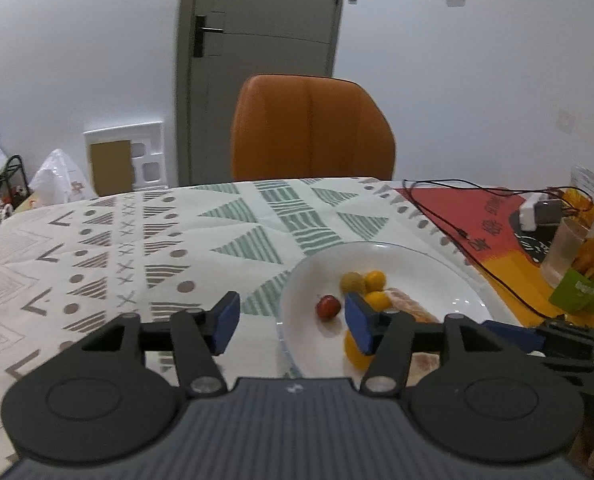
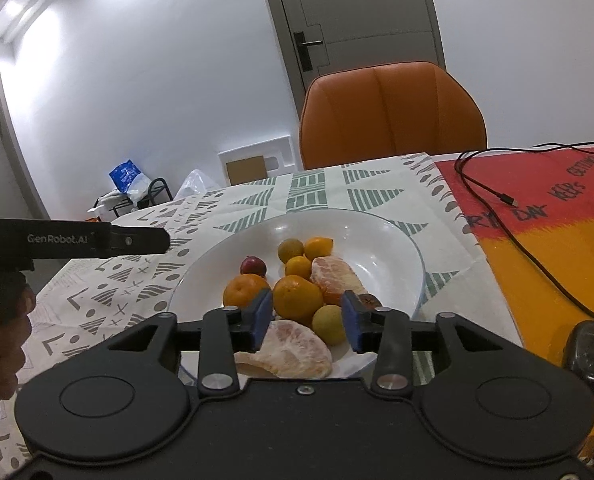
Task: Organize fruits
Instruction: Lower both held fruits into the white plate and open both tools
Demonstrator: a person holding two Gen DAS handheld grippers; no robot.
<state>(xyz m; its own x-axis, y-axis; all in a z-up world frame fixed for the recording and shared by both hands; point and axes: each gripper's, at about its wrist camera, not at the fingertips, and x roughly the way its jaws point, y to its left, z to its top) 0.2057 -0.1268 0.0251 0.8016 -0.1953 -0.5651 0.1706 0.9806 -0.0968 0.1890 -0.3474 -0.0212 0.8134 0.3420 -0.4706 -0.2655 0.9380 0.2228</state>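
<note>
Right gripper point(image 2: 307, 322): jaws spread wide, holding nothing, poised at the near rim of the white plate point(image 2: 397, 248); nearest lies a peeled citrus half point(image 2: 293, 350), long axis running left to right, with a large orange point(image 2: 297, 298) and a yellow-green fruit point(image 2: 329, 324) just past it, between the fingertips. Farther in: a second orange point(image 2: 243, 290), a red fruit point(image 2: 253, 266), another peeled piece point(image 2: 335, 276) and small yellow fruits. Left gripper point(image 1: 291, 320) (likewise open, empty) hovers over the plate's left edge above the patterned tablecloth point(image 1: 137, 240); cable point(image 2: 509, 236) and orange chair point(image 2: 393, 116) beyond.
</note>
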